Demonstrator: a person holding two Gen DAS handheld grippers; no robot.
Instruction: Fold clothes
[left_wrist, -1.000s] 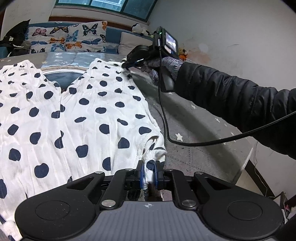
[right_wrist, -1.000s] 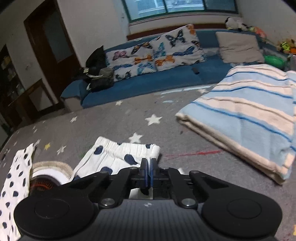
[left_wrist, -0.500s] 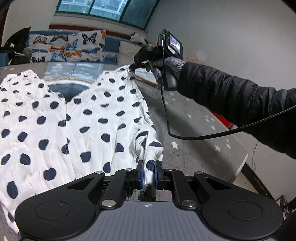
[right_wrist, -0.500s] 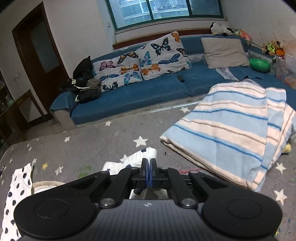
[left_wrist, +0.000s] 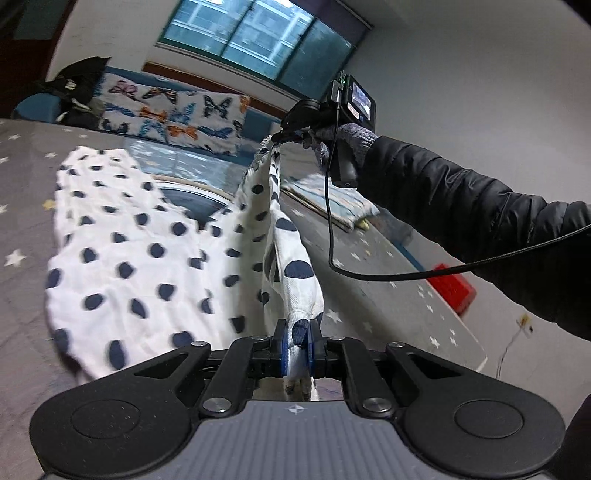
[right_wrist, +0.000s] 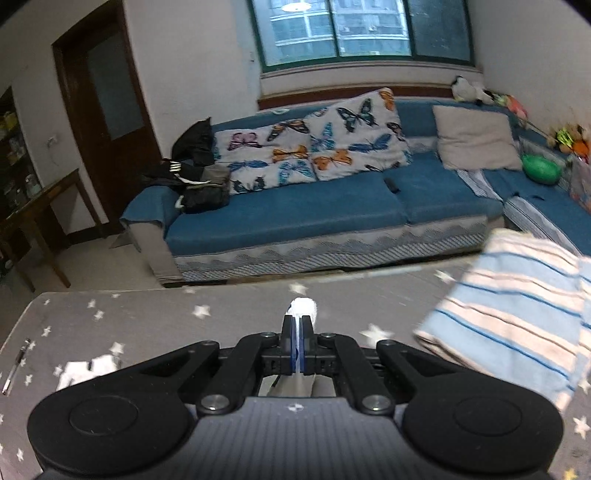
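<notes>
Left of frame: dotted garment (left_wrist: 147, 258) lies on counter (left_wrist: 22, 192). Centre: left gripper (left_wrist: 297, 341) clamped on its edge. Upper right: right gripper (left_wrist: 279, 137) pinches far end, keeping the raised edge taut, probably for folding over.

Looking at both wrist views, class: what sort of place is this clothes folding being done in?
Most likely a home living room: a blue sofa with butterfly cushions under a wide window, and a wooden door at the side.

garment (left_wrist: 147, 254) on table (left_wrist: 388, 266), sofa (right_wrist: 295, 206) behind
</notes>
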